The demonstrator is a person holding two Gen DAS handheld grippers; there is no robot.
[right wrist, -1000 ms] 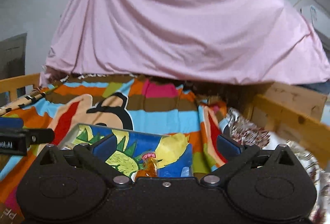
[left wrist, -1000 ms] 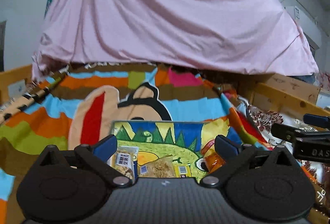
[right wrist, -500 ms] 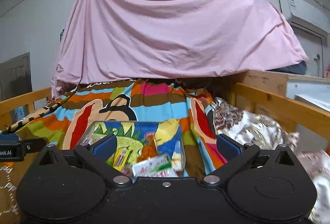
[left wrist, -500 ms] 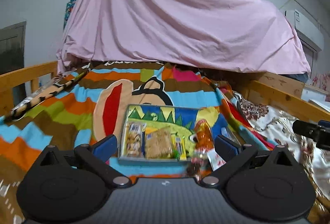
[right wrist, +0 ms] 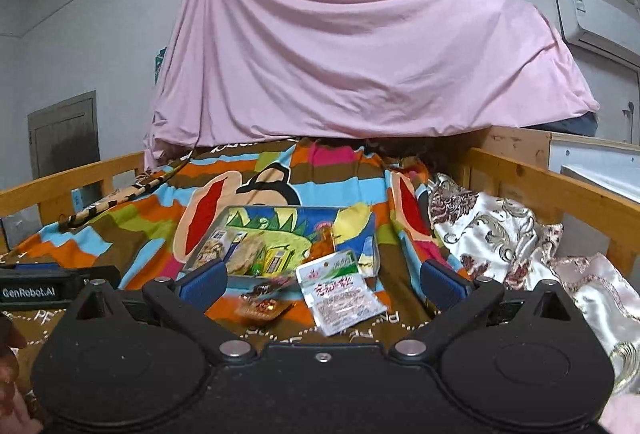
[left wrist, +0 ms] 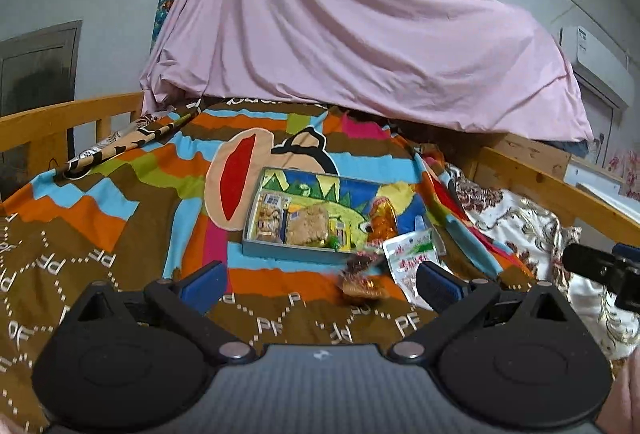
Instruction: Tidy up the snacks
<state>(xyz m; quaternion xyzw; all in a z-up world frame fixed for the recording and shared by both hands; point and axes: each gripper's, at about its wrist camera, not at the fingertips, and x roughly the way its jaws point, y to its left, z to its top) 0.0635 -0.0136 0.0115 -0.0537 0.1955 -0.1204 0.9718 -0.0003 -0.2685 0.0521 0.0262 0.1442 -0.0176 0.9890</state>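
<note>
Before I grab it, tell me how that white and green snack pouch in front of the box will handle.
The white and green pouch looks flat and thin, so probably light and floppy. Its film looks glossy, likely slippery. It lies half on the box's rim, so a push may slide it.

Tray (left wrist: 288,254): shallow grey box with a cartoon landscape inside, lying flat on the bed's striped blanket.
In tray: beige snack packets at its left end, small green and yellow ones beside them.
Orange packet (left wrist: 382,216): at the tray's right end.
White pouch (right wrist: 338,292): red print, green top, flat on the blanket just before the tray.
Red-brown packet (right wrist: 262,304): blurred, left of the pouch.
</note>
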